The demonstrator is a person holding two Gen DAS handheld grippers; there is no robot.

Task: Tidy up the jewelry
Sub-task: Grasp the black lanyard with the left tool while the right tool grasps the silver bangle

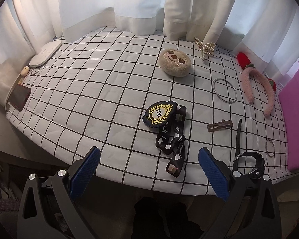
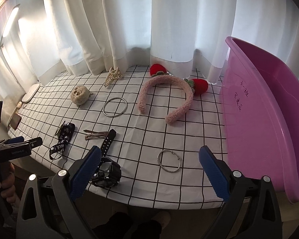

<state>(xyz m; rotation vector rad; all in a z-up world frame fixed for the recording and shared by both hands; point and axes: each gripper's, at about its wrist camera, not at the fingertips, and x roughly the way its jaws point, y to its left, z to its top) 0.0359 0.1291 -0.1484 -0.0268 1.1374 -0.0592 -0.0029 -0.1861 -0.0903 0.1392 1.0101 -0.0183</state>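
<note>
Left gripper point(image 1: 149, 166): jaws released, wide apart, nothing between them, hovering at the near edge of the worktop point(image 1: 89, 83). Just ahead of the jaws lies a black lanyard point(image 1: 172, 139) with cloud print, its badge point(image 1: 159, 114) at the far end. Ahead-right of the jaws: brown hair clip point(image 1: 219, 126), then a large silver bangle point(image 1: 225, 90) beyond it. Further out, a plush sloth face point(image 1: 174, 63) and a pearl claw clip point(image 1: 205, 47) near the curtain point(image 1: 149, 6).

Right gripper point(image 2: 149, 166): jaws released, empty. A small silver hoop point(image 2: 168, 161) sits on the worktop between the jaws and slightly ahead. A black watch point(image 2: 106, 170) touches or sits just behind the left-hand jaw; cannot tell which. Its strap runs forward toward the hair clip. Ahead of the jaws, well apart: pink fuzzy headband point(image 2: 169, 93) with red strawberries. Right of the jaws: purple plastic bin point(image 2: 269, 119), tilted, open side facing the worktop, handwriting on its wall.

Far left of the left jaws: phone point(image 1: 19, 97), white device point(image 1: 44, 53).
</note>
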